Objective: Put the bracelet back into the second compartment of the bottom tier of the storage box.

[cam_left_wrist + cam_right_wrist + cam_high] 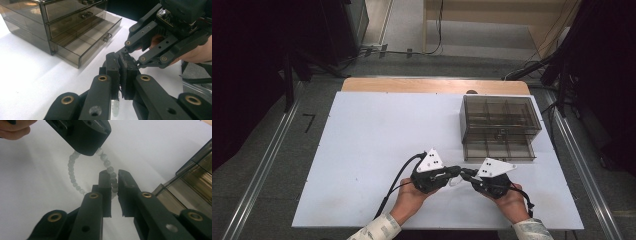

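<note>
Bead bracelet (75, 180), pale grey, strung between both claws low centre of the high view. Pinched on one side by the right gripper (114, 185), jaws closed on the beads; gripped on the other by the left gripper (121, 75), jaws shut on the strand. Probably mid-handover. Next: release by one claw, then carry to the open bottom drawer (86, 45) of the smoky organiser (499, 125), right of centre.
</note>
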A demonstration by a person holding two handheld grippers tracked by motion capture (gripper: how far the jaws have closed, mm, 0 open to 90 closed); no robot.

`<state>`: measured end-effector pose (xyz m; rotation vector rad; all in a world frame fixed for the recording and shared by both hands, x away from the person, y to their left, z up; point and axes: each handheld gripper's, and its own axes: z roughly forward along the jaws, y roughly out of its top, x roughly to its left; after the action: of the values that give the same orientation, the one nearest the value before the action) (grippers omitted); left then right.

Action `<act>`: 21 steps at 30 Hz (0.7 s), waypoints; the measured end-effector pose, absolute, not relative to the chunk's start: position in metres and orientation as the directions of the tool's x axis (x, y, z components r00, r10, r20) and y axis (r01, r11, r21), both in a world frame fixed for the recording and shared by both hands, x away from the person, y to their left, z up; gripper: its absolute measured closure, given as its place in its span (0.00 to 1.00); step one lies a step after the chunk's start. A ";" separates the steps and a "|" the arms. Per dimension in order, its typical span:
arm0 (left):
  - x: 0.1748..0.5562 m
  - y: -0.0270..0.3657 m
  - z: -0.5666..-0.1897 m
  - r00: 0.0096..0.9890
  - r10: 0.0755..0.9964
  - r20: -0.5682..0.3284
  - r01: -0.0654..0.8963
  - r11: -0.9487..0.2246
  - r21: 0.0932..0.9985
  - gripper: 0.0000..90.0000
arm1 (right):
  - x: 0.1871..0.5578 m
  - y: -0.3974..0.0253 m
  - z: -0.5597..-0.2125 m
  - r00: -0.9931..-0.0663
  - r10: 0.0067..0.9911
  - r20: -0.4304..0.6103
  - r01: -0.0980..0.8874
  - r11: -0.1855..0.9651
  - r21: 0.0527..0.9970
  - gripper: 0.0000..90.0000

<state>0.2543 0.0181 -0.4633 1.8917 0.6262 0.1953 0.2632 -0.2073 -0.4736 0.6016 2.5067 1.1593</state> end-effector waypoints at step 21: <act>0.256 0.018 -0.467 0.839 0.524 -0.146 0.338 -0.291 0.895 0.97 | 0.262 -0.211 -0.470 -0.840 0.526 -0.135 0.232 0.571 0.787 0.92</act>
<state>0.2559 0.0179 -0.4673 1.9061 0.6440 0.2101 0.2625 -0.2108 -0.4696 0.6168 2.4518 1.1531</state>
